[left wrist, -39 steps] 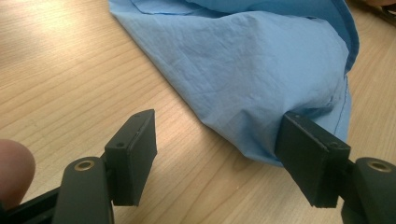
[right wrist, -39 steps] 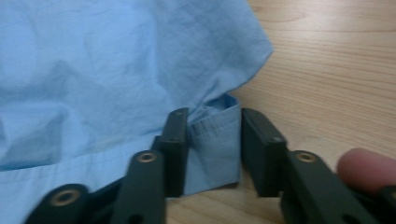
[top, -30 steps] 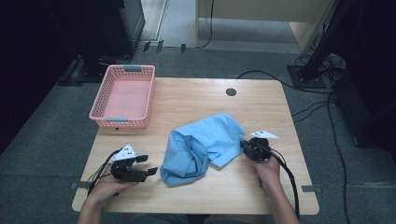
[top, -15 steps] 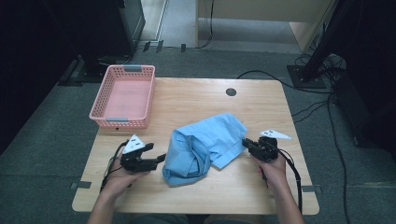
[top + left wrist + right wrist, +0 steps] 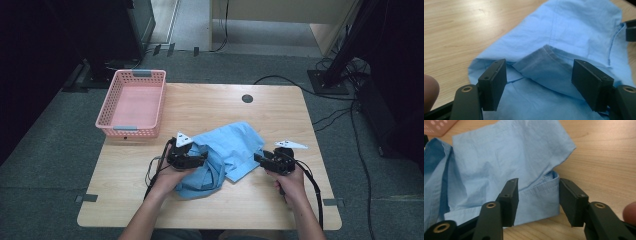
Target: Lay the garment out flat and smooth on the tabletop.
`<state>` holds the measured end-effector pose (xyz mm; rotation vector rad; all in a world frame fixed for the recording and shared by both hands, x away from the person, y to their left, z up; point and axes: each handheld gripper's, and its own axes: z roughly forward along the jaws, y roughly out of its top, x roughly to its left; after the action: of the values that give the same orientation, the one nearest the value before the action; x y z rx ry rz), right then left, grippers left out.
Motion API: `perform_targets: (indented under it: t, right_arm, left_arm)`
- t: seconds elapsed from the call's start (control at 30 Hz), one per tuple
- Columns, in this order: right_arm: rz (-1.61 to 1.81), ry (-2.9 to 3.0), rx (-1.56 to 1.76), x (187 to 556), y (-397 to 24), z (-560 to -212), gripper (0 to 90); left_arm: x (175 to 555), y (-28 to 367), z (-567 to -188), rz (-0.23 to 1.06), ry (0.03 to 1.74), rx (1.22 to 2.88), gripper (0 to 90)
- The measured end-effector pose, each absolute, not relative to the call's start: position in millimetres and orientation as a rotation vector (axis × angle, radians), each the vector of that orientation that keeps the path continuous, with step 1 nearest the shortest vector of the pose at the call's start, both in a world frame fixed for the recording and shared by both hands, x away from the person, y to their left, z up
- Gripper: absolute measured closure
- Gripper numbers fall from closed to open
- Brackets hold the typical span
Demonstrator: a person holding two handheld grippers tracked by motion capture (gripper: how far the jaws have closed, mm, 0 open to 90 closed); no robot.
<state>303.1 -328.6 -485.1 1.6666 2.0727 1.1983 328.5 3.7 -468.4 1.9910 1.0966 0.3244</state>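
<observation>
A crumpled light blue garment (image 5: 235, 147) lies on the wooden table (image 5: 210, 102), near its front. My left gripper (image 5: 202, 158) is at the cloth's left side, its jaws open over a fold of the cloth (image 5: 564, 32) and not pressing on it. My right gripper (image 5: 258, 158) is at the cloth's right edge. Its jaws have just been opening and now stand apart, one on each side of a stitched hem (image 5: 537, 195), with neither pad touching it. The right gripper's jaw tip (image 5: 630, 30) also shows at the far right edge of the left gripper view.
A pink plastic basket (image 5: 145, 131) stands empty at the table's back left, and a corner of it (image 5: 439, 124) shows in the right gripper view. A dark cable hole (image 5: 247, 98) sits near the table's back edge. Cables trail on the floor to the right.
My left hand has moved right from the bare front-left of the table to the cloth's left side. The right hand has stayed at the cloth's right edge.
</observation>
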Motion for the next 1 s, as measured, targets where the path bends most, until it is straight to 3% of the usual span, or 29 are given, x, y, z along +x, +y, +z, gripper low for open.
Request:
perform_targets:
  t: [0.43,0.77,1.0]
  right_arm:
    - [1.05,2.043,1.669,302,-323,-486,33.3]
    - [1.097,1.954,1.528,286,-319,-464,30.4]
    - [1.088,2.072,1.455,283,-298,-472,26.5]
  left_arm:
    - [326,-3,-504,0.342,1.129,2.068,31.9]
    - [320,-2,-508,0.39,1.114,2.036,33.8]
    - [320,-2,-508,0.395,1.114,2.039,33.8]
